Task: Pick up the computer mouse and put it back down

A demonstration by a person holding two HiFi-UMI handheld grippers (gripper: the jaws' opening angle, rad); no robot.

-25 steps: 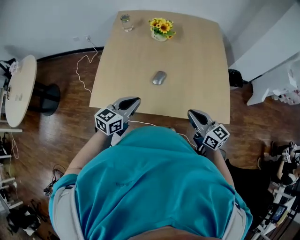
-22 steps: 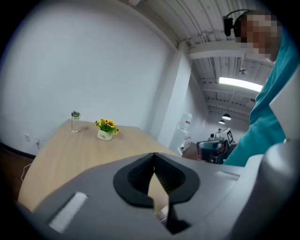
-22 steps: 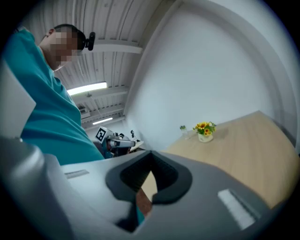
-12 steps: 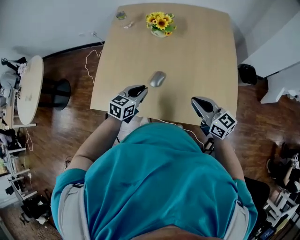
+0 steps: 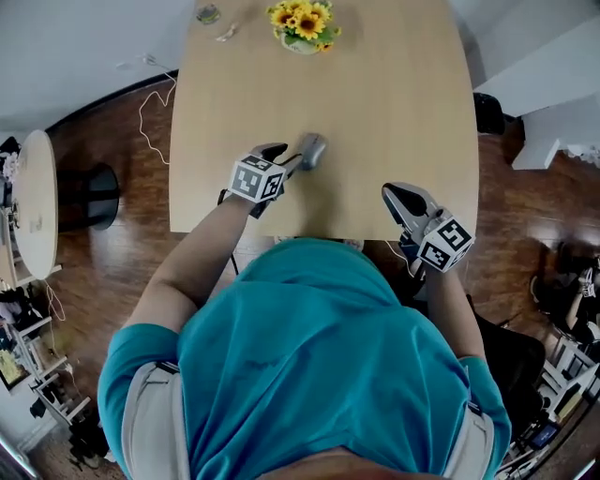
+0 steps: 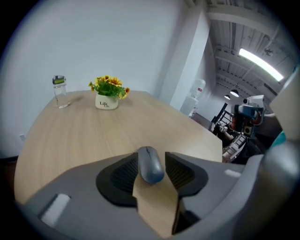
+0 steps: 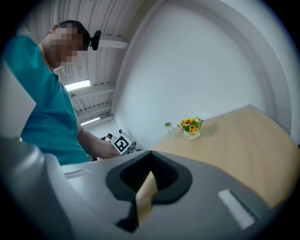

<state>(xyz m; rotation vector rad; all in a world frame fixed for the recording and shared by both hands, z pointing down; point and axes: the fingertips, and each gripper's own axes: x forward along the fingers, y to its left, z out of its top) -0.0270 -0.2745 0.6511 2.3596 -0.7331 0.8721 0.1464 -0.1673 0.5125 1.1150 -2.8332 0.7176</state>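
side table (image 5: pixel 28 216): is standing on the wood floor (image 5: pixel 112 122) at far left, well apart from the table.
bottle (image 5: pixel 207 13): is standing upright at the table's far left corner.
left gripper (image 5: pixel 286 157): is reaching in over the near left edge and tilting down onto the mouse. Its jaws are standing partly apart and have just been opening. The mouse is lying between the tips, and a sliver of wood is showing beside it on the right, so nothing is being clamped.
flowers (image 5: pixel 302 23): are sitting in a small white pot just right of the bottle, near the far edge.
mouse (image 5: pixel 312 150): is lying flat on the table, left of its middle, its near end between the left gripper's tips.
table (image 5: pixel 403 103): is lying pale and bare across its right half.
right gripper (image 5: pixel 392 193): is hovering over the near right edge, well apart from the mouse. Its jaws are meeting at the tips and holding nothing.
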